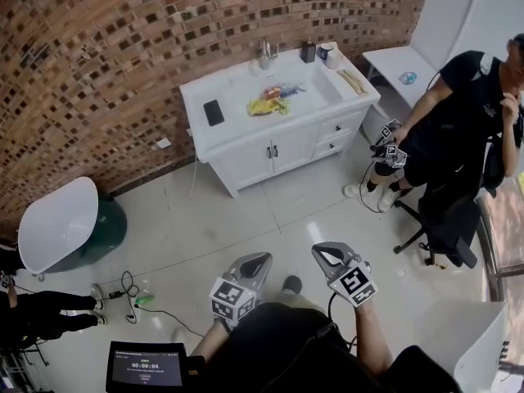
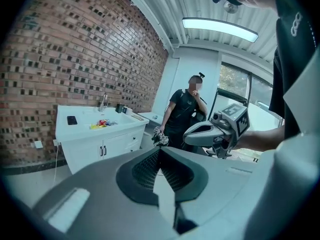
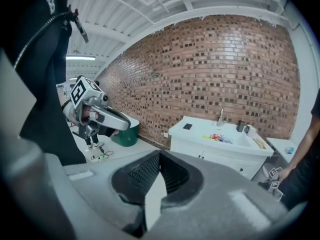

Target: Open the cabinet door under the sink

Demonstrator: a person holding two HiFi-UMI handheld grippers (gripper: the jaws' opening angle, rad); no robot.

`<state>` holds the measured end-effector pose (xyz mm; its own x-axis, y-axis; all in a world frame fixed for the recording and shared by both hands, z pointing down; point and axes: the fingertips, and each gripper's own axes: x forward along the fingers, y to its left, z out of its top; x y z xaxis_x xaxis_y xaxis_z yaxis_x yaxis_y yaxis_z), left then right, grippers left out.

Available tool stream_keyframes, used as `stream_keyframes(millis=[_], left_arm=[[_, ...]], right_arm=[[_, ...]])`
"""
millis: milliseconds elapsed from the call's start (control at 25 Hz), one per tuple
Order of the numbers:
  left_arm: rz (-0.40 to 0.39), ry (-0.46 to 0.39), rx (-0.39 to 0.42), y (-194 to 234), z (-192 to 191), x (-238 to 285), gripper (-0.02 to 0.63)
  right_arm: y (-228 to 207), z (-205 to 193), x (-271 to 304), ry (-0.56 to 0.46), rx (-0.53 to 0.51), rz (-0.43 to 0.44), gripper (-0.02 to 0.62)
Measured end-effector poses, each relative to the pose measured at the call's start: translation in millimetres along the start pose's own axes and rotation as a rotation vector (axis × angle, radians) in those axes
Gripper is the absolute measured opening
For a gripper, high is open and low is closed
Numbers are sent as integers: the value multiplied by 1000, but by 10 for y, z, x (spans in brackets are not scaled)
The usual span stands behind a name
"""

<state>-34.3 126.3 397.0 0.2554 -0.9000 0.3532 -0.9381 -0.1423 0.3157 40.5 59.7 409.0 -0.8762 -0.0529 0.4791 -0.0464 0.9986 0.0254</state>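
Head view: the sink cabinet stands against the brick wall at 12 o'clock, well apart from both tools across bare floor. Its pair of doors sits under the basin, with two short upright handles side by side at the centre seam. The left gripper and right gripper hang level with each other at 6 o'clock, both pointing toward the cabinet. Neither looks clearly nearer, though the handles lie almost straight ahead of the left one.

Left gripper view: its jaws are pressed together with nothing between them. The cabinet sits off at 10 o'clock, so the tool would need to swing that way.

Right gripper view: these jaws are also closed and empty. The cabinet shows at 2 o'clock, handles facing the tool. A handle probably calls for the jaws to part first and close across its upright bar.
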Motion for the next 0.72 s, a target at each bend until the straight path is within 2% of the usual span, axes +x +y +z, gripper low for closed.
stream_keyframes(millis=[160, 400, 520, 720], left_arm=[[5, 6, -16, 311, 116, 164, 15], [-12, -20, -41, 1128, 438, 483, 15], [-50, -34, -45, 1528, 656, 627, 15], [-114, -36, -50, 2103, 903, 865, 15]], right_arm=[[-196, 43, 332, 40, 15, 30, -8], [-483, 400, 1044, 111, -66, 21, -8], [-615, 651, 1401, 132, -60, 0, -8], [-791, 886, 2017, 255, -143, -26, -8]])
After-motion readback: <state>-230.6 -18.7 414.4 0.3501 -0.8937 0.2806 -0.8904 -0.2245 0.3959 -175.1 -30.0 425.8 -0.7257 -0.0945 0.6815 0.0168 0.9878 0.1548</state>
